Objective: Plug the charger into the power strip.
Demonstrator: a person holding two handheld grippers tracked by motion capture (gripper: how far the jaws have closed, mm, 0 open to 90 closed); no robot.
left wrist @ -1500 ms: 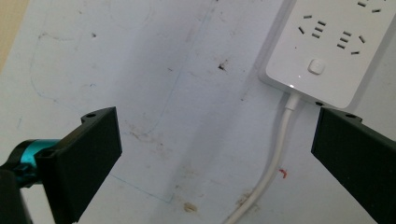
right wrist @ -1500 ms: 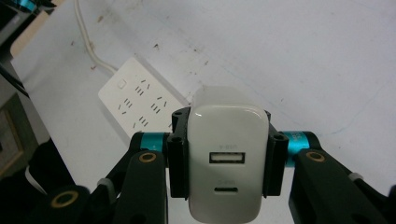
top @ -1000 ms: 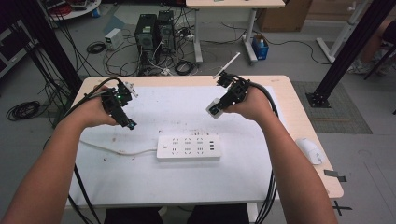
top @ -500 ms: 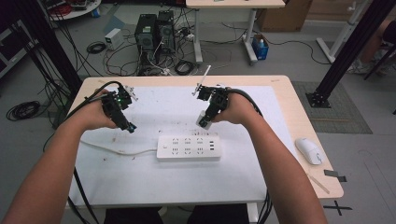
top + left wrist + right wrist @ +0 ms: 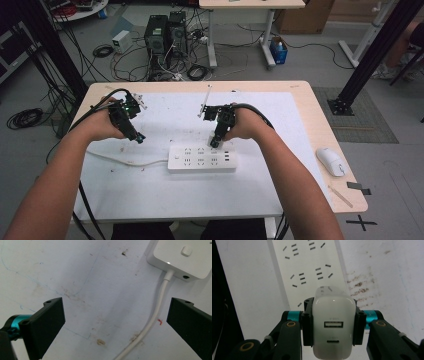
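Note:
A white power strip (image 5: 201,158) lies mid-table on a white mat; its sockets (image 5: 305,262) run away under my right gripper, and its switch end (image 5: 183,257) and white cord (image 5: 155,317) lie ahead of my left gripper. My right gripper (image 5: 216,141) is shut on a white USB charger (image 5: 334,327), jaws pressing its two sides, USB ports facing the camera. It hangs just over the strip's right part. My left gripper (image 5: 135,135) hovers open over the mat left of the strip, nothing between its jaws (image 5: 113,322).
A white mouse (image 5: 331,161) rests near the table's right edge, with a thin stick (image 5: 340,196) in front of it. The strip's cord (image 5: 125,160) trails left across the mat. Black gripper cables (image 5: 85,200) hang off the front left. Computers and cables stand on the floor beyond.
My right gripper has moved left and toward me with the charger, from the back right of the mat to just above the power strip. The left gripper has barely shifted.

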